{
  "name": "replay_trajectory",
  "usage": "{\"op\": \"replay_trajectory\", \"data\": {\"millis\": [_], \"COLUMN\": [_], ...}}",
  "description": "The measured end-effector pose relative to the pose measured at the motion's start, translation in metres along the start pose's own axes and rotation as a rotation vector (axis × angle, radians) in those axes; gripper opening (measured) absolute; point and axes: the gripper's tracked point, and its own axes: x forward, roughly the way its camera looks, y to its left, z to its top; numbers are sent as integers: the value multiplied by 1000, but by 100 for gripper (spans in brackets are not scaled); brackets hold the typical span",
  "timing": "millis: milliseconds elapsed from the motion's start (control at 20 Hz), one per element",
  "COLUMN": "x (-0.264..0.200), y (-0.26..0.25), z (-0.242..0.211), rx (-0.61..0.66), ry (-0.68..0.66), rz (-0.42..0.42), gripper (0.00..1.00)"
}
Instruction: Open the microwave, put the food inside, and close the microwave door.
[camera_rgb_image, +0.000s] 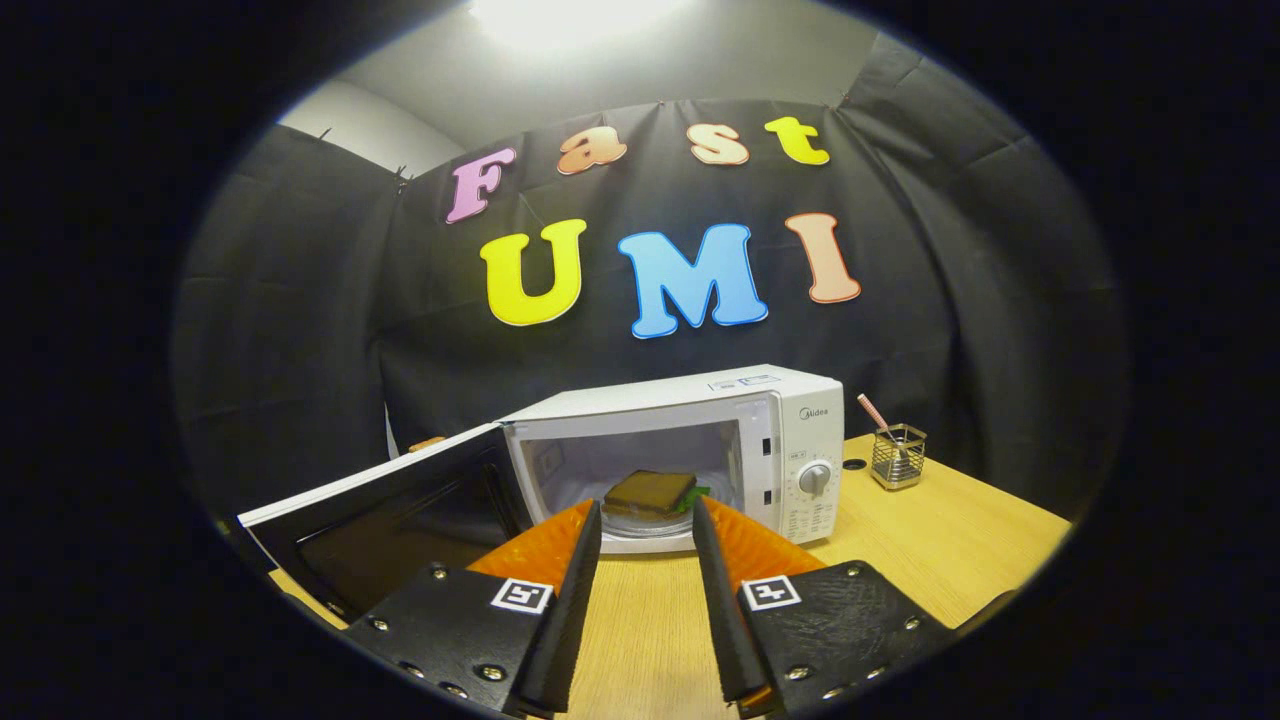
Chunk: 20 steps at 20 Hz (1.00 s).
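My gripper (645, 515) is half open, empty; sandwich (650, 492) sits in the microwave (790, 420), so I'd sweep the door (400, 510) at 9 o'clock shut

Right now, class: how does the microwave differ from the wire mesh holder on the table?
The microwave is a big white solid box, while the wire mesh holder is small, metallic and see-through. The microwave's door is swung open with a sandwich inside; the holder has an open top with a striped stick poking out. Both stand upright on the wooden table, beyond the open gripper.
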Motion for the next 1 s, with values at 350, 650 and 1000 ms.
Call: {"op": "replay_trajectory", "data": {"millis": [350, 650, 1000], "x": [-36, -65, -97], "y": [38, 87, 138], "z": [-15, -22, -15], "rx": [43, 87, 34], "ry": [82, 111, 72], "rz": [126, 310, 396], "gripper": [25, 5, 4]}}
